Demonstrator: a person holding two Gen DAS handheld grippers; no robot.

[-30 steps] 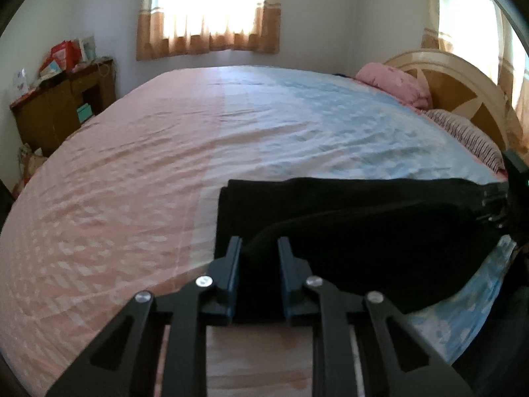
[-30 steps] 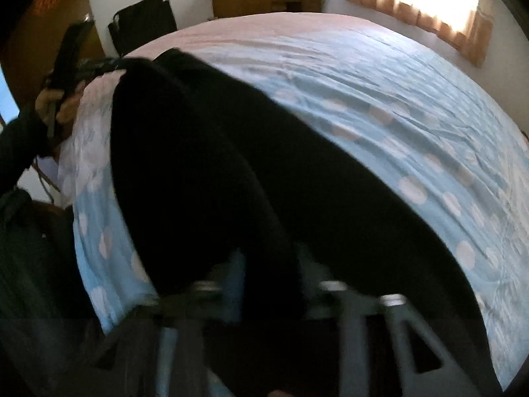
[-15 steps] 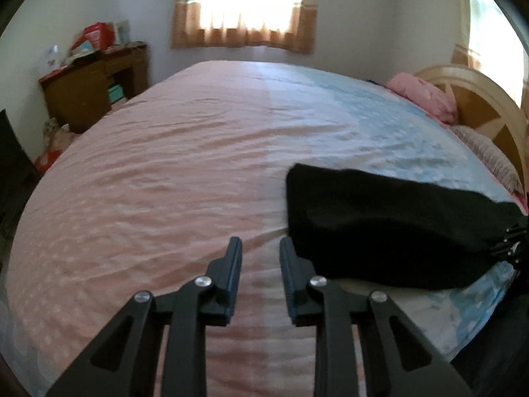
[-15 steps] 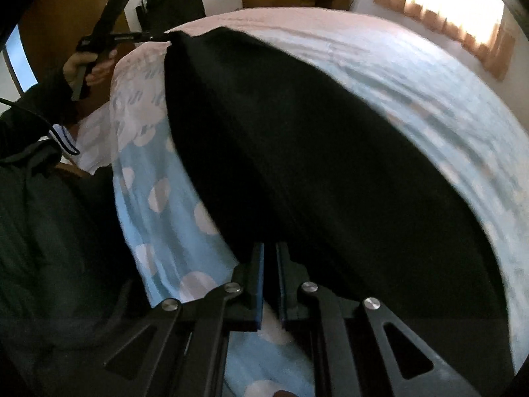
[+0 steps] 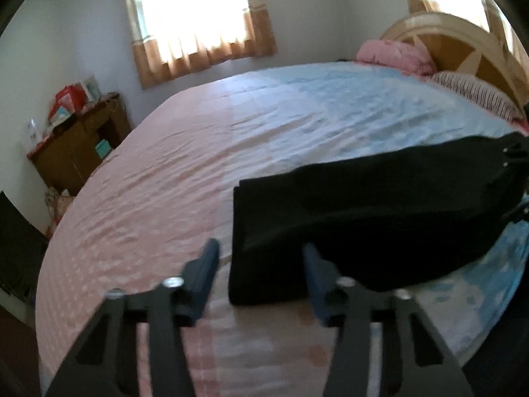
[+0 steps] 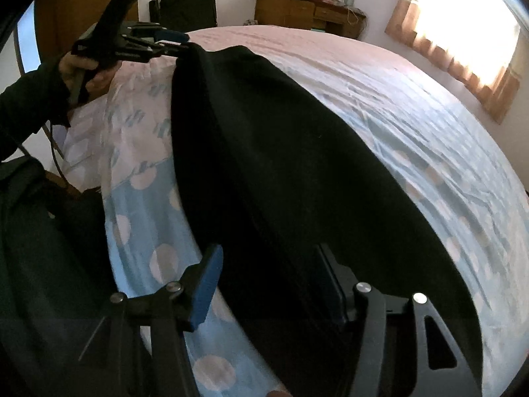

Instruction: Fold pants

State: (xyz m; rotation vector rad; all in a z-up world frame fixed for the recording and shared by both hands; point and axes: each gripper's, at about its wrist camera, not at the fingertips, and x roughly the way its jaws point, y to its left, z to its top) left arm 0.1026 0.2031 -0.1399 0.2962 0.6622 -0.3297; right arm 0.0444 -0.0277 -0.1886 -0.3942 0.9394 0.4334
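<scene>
**A:** Black pants [image 5: 363, 211] lie in a long band near the front edge of the bed [image 5: 205, 152], across the seam where the pink sheet meets the blue. The left gripper [image 5: 261, 278] has its jaws spread wide, straddling the near corner of the cuff end, gripping nothing.

**B:** And the right gripper [image 6: 274, 284] is just as wide, cloth running between its fingers but not pinched. It's at the opposite end.

**A:** So what makes the next fold clean?

**B:** I'd say bite both layers at each corner before lifting, or the lower layer drags. Carry both ends level, keep the edges lined up, and lay it down flat.
</scene>
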